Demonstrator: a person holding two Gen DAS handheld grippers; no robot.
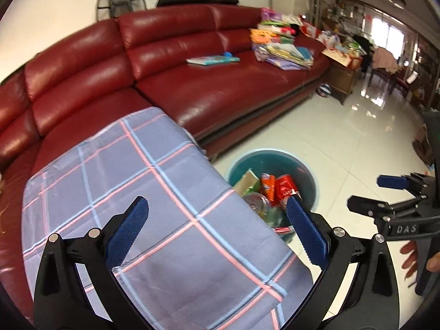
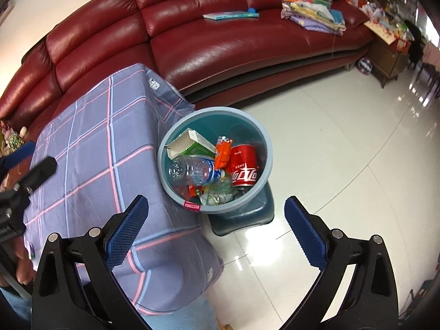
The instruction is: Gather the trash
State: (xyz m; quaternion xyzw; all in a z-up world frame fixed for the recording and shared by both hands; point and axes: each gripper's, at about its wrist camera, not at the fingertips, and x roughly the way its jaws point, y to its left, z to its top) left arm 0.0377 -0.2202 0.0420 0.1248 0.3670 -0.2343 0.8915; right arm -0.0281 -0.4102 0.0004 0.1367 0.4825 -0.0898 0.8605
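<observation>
**Trash gathered in the bin beside the cloth-covered worktop**

Bin (image 2: 216, 162), blue-grey and round, stands on the glossy tiled floor (image 2: 330, 165) just beside the worktop (image 2: 96, 151), which is draped in a grey-blue plaid cloth (image 1: 154, 206) with pink and light-blue lines. The bin appears to rest on a dark teal base (image 2: 247, 220), seen in the right wrist view. Inside the bin lie a red soda can (image 2: 244, 167), a clear plastic bottle (image 2: 192, 170) with a blue label, an orange packet (image 2: 223, 151), a green-and-white carton (image 2: 192, 144) with an open flap, and some crumpled wrappers at the near side. A small red tag hangs on the bin's near rim.

Left gripper (image 1: 217, 228) hovers over the edge of the cloth, its blue-padded fingers (image 1: 128, 231) spread wide with nothing between them; its right finger overlaps the bin in the left wrist view. Right gripper (image 2: 217, 228) is held above the gap between the worktop and the floor, with the bin directly ahead; its fingers (image 2: 305, 233) are likewise wide apart and hold nothing. Each gripper appears at the edge of the other's view, the right one (image 1: 393, 206) at the far right of the left wrist view.

Behind the worktop runs a dark red leather sofa (image 2: 220, 41). On its seat lie a flat light-blue book (image 2: 231, 15) and, farther right, a stack of colourful folded items (image 2: 313, 13). A wooden side cabinet (image 2: 387, 57) stands at the sofa's far end.
</observation>
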